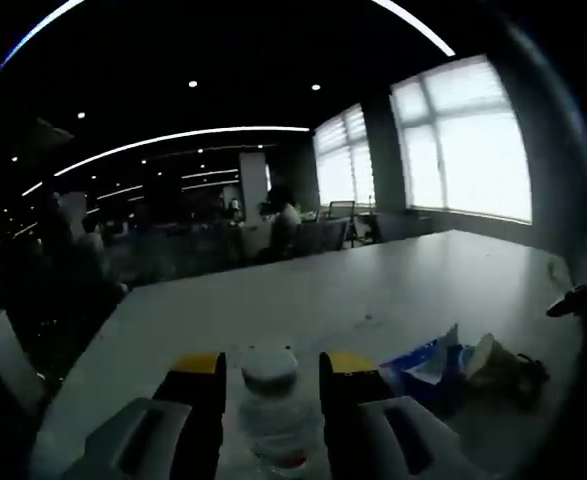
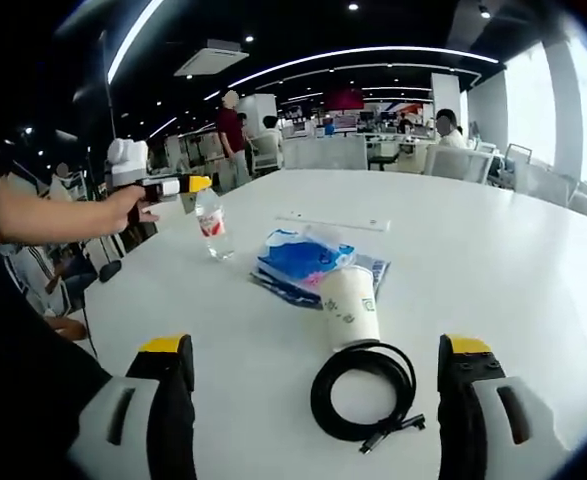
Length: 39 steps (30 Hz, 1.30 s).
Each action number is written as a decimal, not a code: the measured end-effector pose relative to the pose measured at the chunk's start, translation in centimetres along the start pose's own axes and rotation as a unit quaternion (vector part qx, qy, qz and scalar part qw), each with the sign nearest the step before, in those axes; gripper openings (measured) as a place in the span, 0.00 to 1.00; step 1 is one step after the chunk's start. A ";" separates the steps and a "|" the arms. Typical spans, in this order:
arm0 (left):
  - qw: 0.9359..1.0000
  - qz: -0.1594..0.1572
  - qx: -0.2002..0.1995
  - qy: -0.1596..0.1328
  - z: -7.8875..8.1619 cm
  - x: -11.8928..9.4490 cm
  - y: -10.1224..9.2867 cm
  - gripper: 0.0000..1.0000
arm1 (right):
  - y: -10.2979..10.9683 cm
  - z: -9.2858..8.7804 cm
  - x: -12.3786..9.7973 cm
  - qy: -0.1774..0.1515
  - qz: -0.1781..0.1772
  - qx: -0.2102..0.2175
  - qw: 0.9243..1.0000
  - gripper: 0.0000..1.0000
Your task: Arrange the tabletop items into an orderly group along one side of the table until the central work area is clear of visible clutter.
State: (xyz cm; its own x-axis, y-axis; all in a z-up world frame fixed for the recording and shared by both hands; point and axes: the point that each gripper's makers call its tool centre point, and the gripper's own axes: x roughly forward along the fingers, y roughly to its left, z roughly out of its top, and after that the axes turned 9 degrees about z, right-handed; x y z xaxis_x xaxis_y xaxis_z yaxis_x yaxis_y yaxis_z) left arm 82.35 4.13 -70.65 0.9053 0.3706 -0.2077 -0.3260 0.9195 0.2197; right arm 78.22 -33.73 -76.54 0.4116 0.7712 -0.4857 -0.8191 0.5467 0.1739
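Observation:
A clear water bottle with a white cap and red label stands between the yellow-tipped jaws of my left gripper, which press on its neck. In the right gripper view that bottle stands on the white table at the left, the left gripper at its top. My right gripper is open, jaws wide apart. A coiled black cable lies between them. Just beyond are an upside-down paper cup and a blue tissue packet.
A thin white strip lies farther back on the table. The tissue packet, cup and cable sit right of the bottle in the left gripper view. Chairs and people stand beyond the far edge.

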 end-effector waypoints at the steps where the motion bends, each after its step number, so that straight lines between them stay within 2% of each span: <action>1: 1.000 0.002 -0.011 -0.004 0.1 0.1 0.0 0.33 | 0.0 -0.1 0.0 0.000 0.001 0.000 1.000 0.98; 3: 1.000 0.004 -0.028 -0.001 0.0 0.1 -0.2 0.33 | 0.0 -0.5 -0.1 0.003 0.000 -0.002 1.000 0.98; 9: 0.999 0.033 -0.035 0.009 -0.5 0.6 -0.2 0.28 | 0.0 -1.2 -0.5 0.006 0.000 0.006 1.000 0.97; 13: 0.999 0.043 -0.028 0.010 -0.8 0.7 -0.3 0.25 | -0.2 -1.5 -0.5 0.008 -0.002 0.008 1.000 0.97; 15: 0.998 0.046 -0.044 0.014 -0.7 0.7 -0.4 0.25 | -0.3 -1.6 -0.5 0.009 -0.002 0.009 1.000 0.97; 17: 0.998 0.047 -0.040 0.012 -0.7 0.8 -0.3 0.24 | -0.4 -1.7 -0.4 0.011 -0.003 0.009 1.000 0.97; 19: 0.998 0.044 -0.038 0.012 -0.9 1.5 -0.4 0.23 | -0.5 -1.7 -0.4 0.011 -0.004 0.009 1.000 0.96; 25: 0.998 0.035 -0.052 0.007 -0.8 1.5 -0.6 0.21 | -0.6 -2.0 -0.4 0.016 -0.005 0.009 1.000 0.96; 31: 0.999 0.016 -0.046 0.010 -0.6 1.0 -1.1 0.20 | -0.9 -2.5 -0.5 0.020 -0.008 0.012 1.000 0.95; 39: 0.997 -0.022 -0.066 0.021 -0.4 1.1 -1.0 0.19 | -1.1 -2.3 -0.5 0.018 -0.014 0.013 1.000 0.95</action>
State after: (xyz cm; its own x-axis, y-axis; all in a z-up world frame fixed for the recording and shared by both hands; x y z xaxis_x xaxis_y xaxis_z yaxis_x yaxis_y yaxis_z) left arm 83.55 3.67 -71.52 0.9086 0.3313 -0.2544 -0.3210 0.9435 0.0823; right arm 77.97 -35.48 -78.48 0.4181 0.7437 -0.5216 -0.7968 0.5760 0.1826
